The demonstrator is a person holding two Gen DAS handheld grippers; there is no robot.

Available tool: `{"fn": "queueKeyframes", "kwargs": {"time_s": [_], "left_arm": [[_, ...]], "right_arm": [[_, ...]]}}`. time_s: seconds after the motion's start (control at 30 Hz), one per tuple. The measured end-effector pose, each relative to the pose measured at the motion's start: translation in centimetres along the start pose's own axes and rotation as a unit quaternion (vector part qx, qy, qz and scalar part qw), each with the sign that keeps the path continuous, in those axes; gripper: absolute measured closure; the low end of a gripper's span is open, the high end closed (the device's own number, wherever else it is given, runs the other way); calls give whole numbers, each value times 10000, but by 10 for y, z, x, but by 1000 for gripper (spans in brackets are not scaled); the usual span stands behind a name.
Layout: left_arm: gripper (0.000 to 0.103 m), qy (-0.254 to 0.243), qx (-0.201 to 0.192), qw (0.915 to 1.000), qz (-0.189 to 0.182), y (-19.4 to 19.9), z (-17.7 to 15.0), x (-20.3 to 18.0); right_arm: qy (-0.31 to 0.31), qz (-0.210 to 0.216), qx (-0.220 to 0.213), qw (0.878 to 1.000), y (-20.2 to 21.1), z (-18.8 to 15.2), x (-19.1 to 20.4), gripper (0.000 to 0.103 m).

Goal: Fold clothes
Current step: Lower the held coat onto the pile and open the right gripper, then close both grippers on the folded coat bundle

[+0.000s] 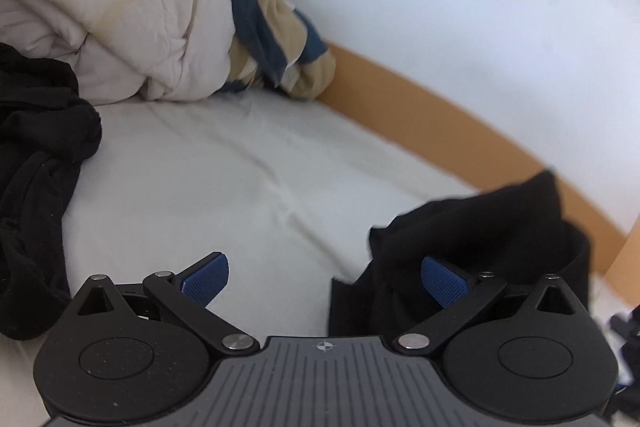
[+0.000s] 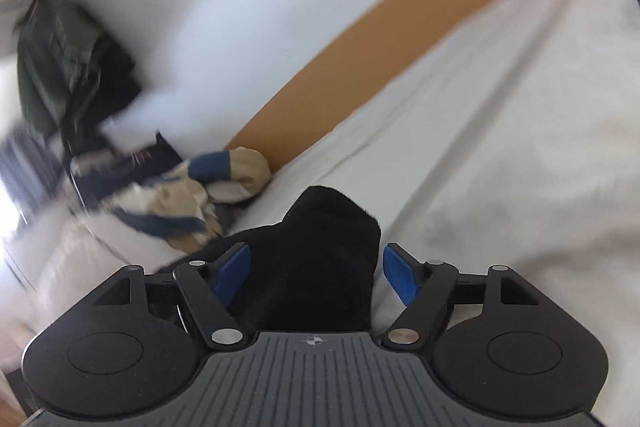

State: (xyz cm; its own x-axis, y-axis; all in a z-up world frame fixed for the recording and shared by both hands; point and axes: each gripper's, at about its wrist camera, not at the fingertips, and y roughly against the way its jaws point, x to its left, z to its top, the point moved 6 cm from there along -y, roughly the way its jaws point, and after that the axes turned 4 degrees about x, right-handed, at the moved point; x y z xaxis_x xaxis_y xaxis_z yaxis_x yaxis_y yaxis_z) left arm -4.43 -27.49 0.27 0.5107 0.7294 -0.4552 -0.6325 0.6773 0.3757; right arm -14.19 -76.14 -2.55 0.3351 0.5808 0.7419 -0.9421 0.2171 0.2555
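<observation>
Nearest, the right hand-held gripper stands released, a small black cloth garment lying loose between its blue pads on the white-sheeted bed. The left hand-held gripper gapes empty beside it. Unpinned, the fold may spring apart. Farther off, a crumpled white duvet crowds the bed.

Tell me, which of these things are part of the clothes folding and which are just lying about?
Part of the folding:
- small black cloth garment, between the right gripper's open pads
- left gripper, open
- crumpled black clothes pile

Just lying about:
- bunched white duvet
- blue and beige patterned fabric
- tan wooden bed frame
</observation>
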Motion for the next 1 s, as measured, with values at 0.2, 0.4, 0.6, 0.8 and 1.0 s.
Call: {"fn": "queueKeyframes", "kwargs": {"time_s": [0.2, 0.4, 0.6, 0.8, 1.0], "left_arm": [[1, 446, 83, 9924, -1144, 9, 3, -6], [1, 437, 363, 9873, -1487, 5, -2, -19], [1, 303, 532, 9972, -426, -7, -5, -11], [1, 512, 928, 9932, -477, -17, -11, -8], [1, 733, 1219, 9884, -534, -23, -16, -1]], "right_arm": [[369, -258, 72, 9990, -2, -9, 1, 21], [368, -248, 146, 9989, -3, -13, 0, 13], [269, -198, 449, 9984, -10, -17, -5, 13], [202, -153, 545, 9982, -8, -18, -5, 12], [131, -121, 640, 9978, -4, -20, -6, 10]]}}
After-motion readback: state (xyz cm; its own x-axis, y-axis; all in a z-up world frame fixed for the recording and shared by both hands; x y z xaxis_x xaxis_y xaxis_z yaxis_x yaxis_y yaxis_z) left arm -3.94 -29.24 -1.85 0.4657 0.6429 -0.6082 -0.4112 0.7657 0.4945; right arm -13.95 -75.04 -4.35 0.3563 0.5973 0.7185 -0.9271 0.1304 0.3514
